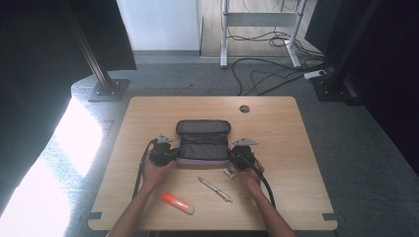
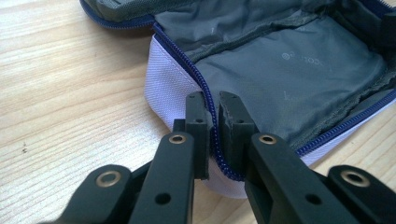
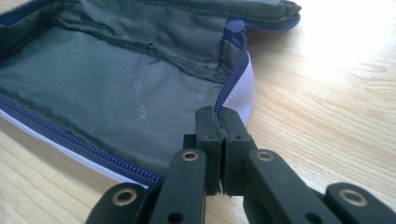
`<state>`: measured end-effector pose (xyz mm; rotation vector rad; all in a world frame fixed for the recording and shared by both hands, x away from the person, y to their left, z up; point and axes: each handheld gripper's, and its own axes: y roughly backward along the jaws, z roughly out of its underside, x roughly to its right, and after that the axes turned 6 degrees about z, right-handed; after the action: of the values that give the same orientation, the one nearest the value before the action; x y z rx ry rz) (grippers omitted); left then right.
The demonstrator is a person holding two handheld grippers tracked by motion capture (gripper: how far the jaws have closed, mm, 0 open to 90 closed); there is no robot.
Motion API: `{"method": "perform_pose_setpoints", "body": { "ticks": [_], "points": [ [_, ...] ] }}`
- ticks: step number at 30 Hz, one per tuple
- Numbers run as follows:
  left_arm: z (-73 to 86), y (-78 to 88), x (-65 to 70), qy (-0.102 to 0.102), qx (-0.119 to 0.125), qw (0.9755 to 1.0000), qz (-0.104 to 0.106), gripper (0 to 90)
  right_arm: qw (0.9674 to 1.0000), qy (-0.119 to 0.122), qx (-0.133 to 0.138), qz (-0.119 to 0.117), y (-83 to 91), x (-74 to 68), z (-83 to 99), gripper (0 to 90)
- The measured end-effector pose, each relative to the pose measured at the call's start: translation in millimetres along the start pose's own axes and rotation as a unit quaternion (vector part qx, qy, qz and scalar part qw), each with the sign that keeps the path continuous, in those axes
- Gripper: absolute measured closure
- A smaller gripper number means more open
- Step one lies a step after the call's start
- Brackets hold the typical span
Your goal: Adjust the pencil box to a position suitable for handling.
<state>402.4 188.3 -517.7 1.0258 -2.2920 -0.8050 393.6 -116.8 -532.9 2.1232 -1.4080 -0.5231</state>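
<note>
A grey fabric pouch (image 1: 202,140) lies unzipped in the middle of the wooden table (image 1: 276,128), lid folded back, grey lining up. It has a blue zipper and a white outer side. My left gripper (image 1: 173,154) is at its near left corner. In the left gripper view the zipper rim (image 2: 205,84) runs between the nearly closed jaws of the left gripper (image 2: 212,105), pinched. My right gripper (image 1: 233,156) is at the pouch's near right corner. There the right gripper (image 3: 217,116) is shut on the zipper edge (image 3: 233,79) of the pouch (image 3: 116,84).
On the table in front of the pouch lie a silver pen (image 1: 215,189), an orange and white tube (image 1: 178,203) and a small dark item (image 1: 228,173). A cable hole (image 1: 244,108) sits at the table's far side. Both forearms come in from the near edge.
</note>
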Motion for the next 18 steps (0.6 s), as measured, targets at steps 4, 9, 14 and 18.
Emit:
{"method": "perform_pose_setpoints", "body": {
  "ticks": [4,9,14,18],
  "points": [
    [1.4,-2.1,-1.3,0.003,-0.002,1.0,0.002,82.0,1.0,0.0,-0.001,-0.002,-0.9,0.0,0.3,85.1],
    [2.7,0.0,-1.6,-0.001,0.013,0.9999,0.003,68.3,1.0,-0.006,0.006,-0.002,3.1,0.9,-0.2,66.2],
    [1.1,1.9,1.5,-0.003,0.015,0.9999,-0.003,35.7,0.9995,-0.018,0.027,0.0,10.6,3.8,-1.6,49.0],
    [0.2,3.2,1.9,-0.005,0.023,0.9997,-0.005,31.3,0.9991,-0.021,0.037,-0.006,14.4,7.1,-1.9,47.7]
  ]
}}
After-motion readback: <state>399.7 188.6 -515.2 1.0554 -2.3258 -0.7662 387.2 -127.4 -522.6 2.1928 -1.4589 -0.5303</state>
